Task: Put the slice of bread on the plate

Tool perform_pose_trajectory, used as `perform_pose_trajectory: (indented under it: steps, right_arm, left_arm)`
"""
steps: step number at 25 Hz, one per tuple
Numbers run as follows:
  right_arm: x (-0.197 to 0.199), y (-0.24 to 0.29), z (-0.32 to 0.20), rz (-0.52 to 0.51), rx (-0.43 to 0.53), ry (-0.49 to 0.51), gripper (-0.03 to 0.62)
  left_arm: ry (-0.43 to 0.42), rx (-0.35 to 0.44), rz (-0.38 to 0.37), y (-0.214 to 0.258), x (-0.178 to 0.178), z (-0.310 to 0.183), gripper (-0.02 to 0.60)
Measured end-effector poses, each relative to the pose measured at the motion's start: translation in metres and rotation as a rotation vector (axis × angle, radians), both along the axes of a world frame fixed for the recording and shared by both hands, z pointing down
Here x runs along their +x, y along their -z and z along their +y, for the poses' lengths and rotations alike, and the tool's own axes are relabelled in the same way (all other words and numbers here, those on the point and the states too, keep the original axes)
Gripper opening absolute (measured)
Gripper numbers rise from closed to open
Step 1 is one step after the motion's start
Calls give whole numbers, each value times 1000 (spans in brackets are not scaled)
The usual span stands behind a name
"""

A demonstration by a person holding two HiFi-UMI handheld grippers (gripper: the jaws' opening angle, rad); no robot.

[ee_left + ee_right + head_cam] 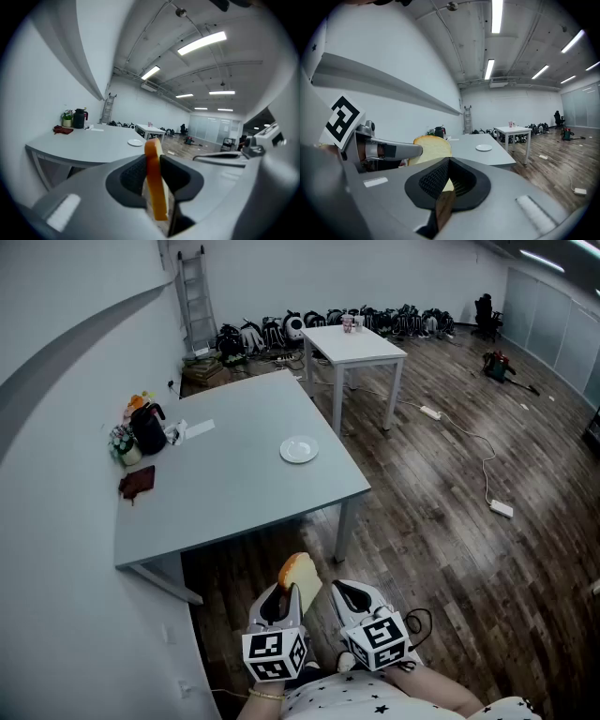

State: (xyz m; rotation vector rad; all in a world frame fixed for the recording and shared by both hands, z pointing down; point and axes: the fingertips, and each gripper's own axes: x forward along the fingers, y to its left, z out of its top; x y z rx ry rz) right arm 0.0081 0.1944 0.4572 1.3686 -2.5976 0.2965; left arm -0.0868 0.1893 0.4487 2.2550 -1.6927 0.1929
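A slice of bread (301, 575) with an orange-brown crust stands on edge between the pads of my left gripper (284, 602), which is shut on it. Both grippers hang low in the head view, over the wooden floor in front of the grey table (234, 502). A small white plate (299, 450) lies near the table's right edge, far ahead of them. In the left gripper view the bread (155, 183) fills the jaws and the plate (135, 142) shows beyond. My right gripper (352, 599) sits beside the left one, its fingertips together and empty. The right gripper view shows the bread (431, 147) off to the left.
At the table's left end stand a black jug (148, 429), a small flower pot (122, 445), a dark red cloth (137, 482) and a white paper (193, 430). A white table (354, 344), a ladder (194, 298) and floor cables with a power strip (502, 509) lie beyond.
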Motion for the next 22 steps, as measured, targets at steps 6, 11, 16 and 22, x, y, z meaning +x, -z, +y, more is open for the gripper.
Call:
perform_pose_trajectory:
  steps: [6,11,16,22]
  right_arm:
    - [-18,-4,3,-16,-22,15,-2]
    - [-32,-9,-1,-10,-29,4,-2]
    - [-45,-10,-6,-6,-30,-16,-2]
    - [-52,-11,-12,22,-40,-29,-2]
  left_arm:
    - [0,-3,-3,-3,-15,2,95]
    - [-17,-9,-4,-9,-29,-2,95]
    - [-33,-18,5,-13,-45,-10,95]
    - [-43,-21,26,-14,-54,-23,95]
